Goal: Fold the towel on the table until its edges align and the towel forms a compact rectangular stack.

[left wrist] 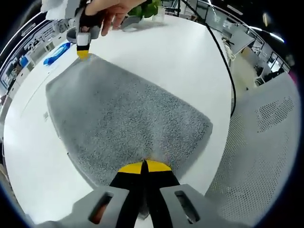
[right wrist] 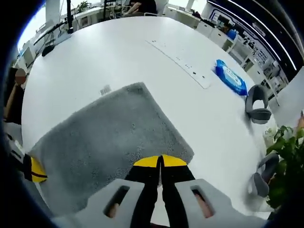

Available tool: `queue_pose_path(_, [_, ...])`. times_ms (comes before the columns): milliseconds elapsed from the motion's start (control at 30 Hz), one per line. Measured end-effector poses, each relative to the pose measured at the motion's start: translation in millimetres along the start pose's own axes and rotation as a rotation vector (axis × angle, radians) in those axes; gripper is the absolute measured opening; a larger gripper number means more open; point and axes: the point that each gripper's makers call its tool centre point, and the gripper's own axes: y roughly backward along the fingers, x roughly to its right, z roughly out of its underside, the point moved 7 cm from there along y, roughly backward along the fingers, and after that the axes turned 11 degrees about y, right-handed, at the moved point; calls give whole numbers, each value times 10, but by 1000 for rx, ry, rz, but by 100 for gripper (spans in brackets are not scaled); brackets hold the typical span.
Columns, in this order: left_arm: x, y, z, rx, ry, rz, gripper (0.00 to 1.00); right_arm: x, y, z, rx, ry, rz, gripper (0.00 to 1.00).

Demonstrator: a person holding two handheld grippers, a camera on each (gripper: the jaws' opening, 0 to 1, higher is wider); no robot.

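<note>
A grey towel [left wrist: 123, 118] lies flat on the round white table [left wrist: 180, 57]. In the left gripper view my left gripper [left wrist: 144, 166] has its yellow-tipped jaws shut on the towel's near corner. At the far corner, a hand holds my right gripper [left wrist: 82, 53] with its tip down on the cloth. In the right gripper view the towel [right wrist: 109, 133] spreads to the left, and my right gripper [right wrist: 160, 161] is shut on its near corner. The left gripper's yellow tip [right wrist: 35, 172] shows at the towel's far left edge.
A blue packet [right wrist: 231, 76] and a long white strip [right wrist: 183, 64] lie on the table beyond the towel. Grey curved holders [right wrist: 259, 109] and a green plant [right wrist: 285, 156] stand near the rim. A black cable [left wrist: 223, 61] runs along the table's edge beside a perforated grey surface [left wrist: 266, 156].
</note>
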Motion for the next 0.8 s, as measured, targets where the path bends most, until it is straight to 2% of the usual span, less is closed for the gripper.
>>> queue_pose_path(33, [-8,1,0,0,5,4,1,-20,62,-12,22,4,7,0])
queue_pose_path(67, [-11,3,5,0,70,11,1,-44,155,-41,70,14,34,0])
queue_pose_path(133, [-31,8,6,7,114,31,1,-100,293,-49,123,9,63,0])
queue_pose_path(233, [-70,43,65,64,72,73,1,-292,533,-6,181,-19,45,0])
queue_pose_path(433, [-94,189,143,139,40,94,5,-684,815,190,243,-88,13,0])
queue_pose_path(533, [-95,269,201,157,16,113,9,-943,920,313,251,-97,-18,0])
queue_pose_path(700, [-20,427,266,242,-87,150,16,-1517,1042,458,296,-45,-168,8])
queue_pose_path(800, [11,452,300,247,-134,147,22,-1773,1047,552,295,-18,-225,8])
